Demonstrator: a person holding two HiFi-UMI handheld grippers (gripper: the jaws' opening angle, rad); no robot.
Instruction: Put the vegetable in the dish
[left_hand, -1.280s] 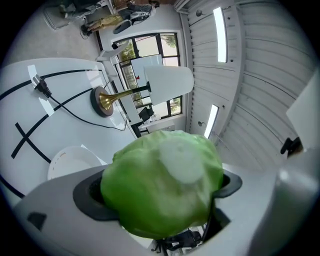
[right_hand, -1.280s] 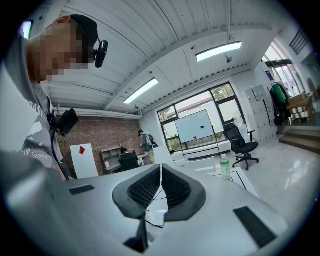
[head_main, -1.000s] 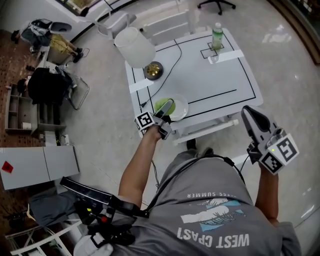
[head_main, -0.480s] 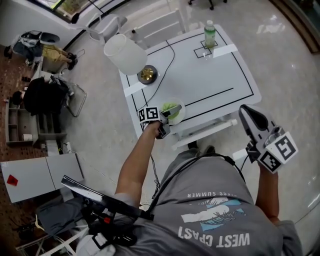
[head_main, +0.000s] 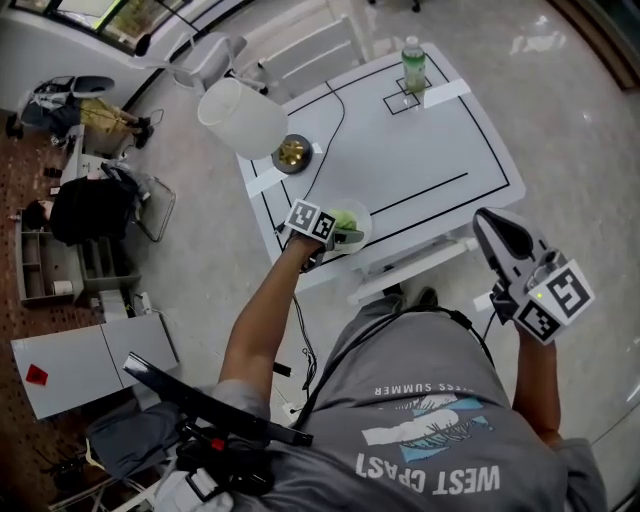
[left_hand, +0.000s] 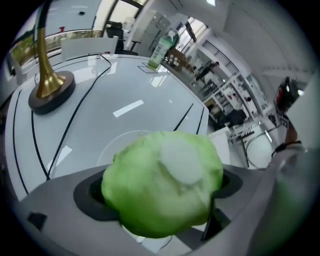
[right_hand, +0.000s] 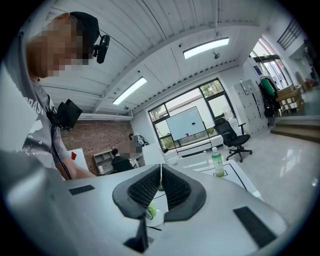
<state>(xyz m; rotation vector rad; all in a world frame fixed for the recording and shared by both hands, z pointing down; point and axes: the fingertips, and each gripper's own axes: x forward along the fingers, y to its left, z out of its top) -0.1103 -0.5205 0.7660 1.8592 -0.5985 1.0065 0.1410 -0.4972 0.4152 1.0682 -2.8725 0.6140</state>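
Holding the vegetable (head_main: 345, 218) over the dish (head_main: 366, 211) at the near left edge of the table (head_main: 420, 150).

The left gripper (head_main: 338, 233) has its two jaws pressed on the sides of the round, pale green leafy vegetable, which fills the whole gap between them. In the head view the vegetable lies over the white dish; whether it touches the dish I cannot tell. The right gripper (head_main: 492, 226) is off the table, at the near right, well apart from the dish; its jaws are together and nothing is between them. A green bottle (head_main: 413, 62) stands upright at the far right of the table, and a lamp (head_main: 243, 117) with a brass base is at the far left.
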